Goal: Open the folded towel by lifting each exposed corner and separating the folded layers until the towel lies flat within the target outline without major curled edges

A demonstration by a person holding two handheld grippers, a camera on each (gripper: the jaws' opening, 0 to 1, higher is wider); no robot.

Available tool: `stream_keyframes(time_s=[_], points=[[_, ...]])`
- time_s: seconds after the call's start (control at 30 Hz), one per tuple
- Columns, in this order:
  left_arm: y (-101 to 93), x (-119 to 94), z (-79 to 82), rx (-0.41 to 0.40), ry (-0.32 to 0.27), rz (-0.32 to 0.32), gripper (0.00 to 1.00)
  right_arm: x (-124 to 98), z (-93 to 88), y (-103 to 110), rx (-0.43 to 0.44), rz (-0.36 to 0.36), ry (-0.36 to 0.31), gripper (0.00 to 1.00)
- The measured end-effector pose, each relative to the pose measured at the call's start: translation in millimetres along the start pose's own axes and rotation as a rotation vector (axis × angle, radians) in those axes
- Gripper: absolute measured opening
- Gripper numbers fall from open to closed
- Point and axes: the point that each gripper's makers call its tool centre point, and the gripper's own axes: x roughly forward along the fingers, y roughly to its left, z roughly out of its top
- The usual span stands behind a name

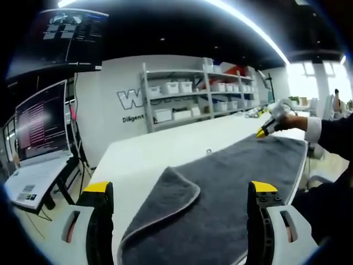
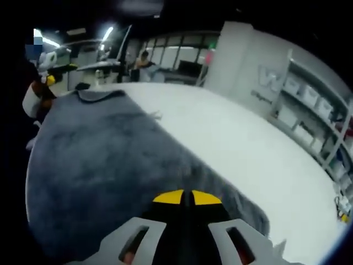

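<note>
A dark grey towel (image 1: 242, 182) lies spread along the near side of a white table (image 1: 160, 146). One corner (image 1: 177, 183) is folded back over it, showing its pale hem. My left gripper (image 1: 181, 190) is open, its yellow-tipped jaws wide apart on either side of that folded corner, above the cloth. At the towel's far end, my right gripper (image 1: 266, 128) is held by a hand in a dark sleeve. In the right gripper view the towel (image 2: 105, 160) reaches under my right gripper (image 2: 185, 197), whose jaws are pressed together at the cloth's edge. The left gripper (image 2: 49, 77) shows far off.
Metal shelves with white bins (image 1: 187, 94) stand against the wall beyond the table. A monitor (image 1: 41, 118) and a low side table with papers (image 1: 33, 185) are to the left. A person (image 2: 144, 59) sits in the background. Bare tabletop (image 2: 248, 143) stretches beside the towel.
</note>
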Motion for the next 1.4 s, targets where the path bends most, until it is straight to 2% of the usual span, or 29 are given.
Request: stream_keyframes(time_s=[0.27, 0.4, 0.5, 0.63, 0.7, 0.77, 0.8, 0.87, 1.03, 1.4], points=[[-2.0, 1, -1.4, -0.001, 0.003, -0.006, 1.00, -23, -15.4, -5, 0.043, -0.016, 0.033, 0.00], [-3.3, 0, -0.3, 0.002, 0.000, -0.007, 1.00, -38, -19.1, 0, 0.131, -0.002, 0.058, 0.00], [-3.3, 1, -0.9, 0.003, 0.002, -0.007, 0.99, -46, -30.2, 4, 0.117, 0.000, 0.115, 0.00], [-3.6, 0, 1.0, 0.006, -0.008, -0.005, 0.99, -55, -39.5, 10, 0.146, 0.009, 0.155, 0.00], [-5.2, 0, 1.5, 0.006, -0.010, -0.011, 0.99, -59, -45.0, 12, 0.133, 0.006, 0.180, 0.00], [-5.0, 0, 1.3, 0.009, -0.008, -0.009, 0.99, -61, -44.5, 14, 0.088, 0.017, 0.173, 0.00], [-4.9, 0, 1.4, 0.010, -0.008, -0.007, 0.99, -62, -45.6, 16, 0.121, 0.023, 0.179, 0.00], [-4.4, 0, 3.8, 0.012, -0.020, -0.002, 0.98, -66, -49.0, 15, 0.171, 0.003, 0.204, 0.00], [-5.5, -2, 9.7, 0.010, -0.048, -0.003, 0.97, -73, -53.2, 18, 0.189, -0.030, 0.212, 0.00], [-5.9, -1, 9.4, 0.014, -0.045, -0.005, 0.97, -96, -67.5, 26, 0.248, -0.049, 0.269, 0.00]])
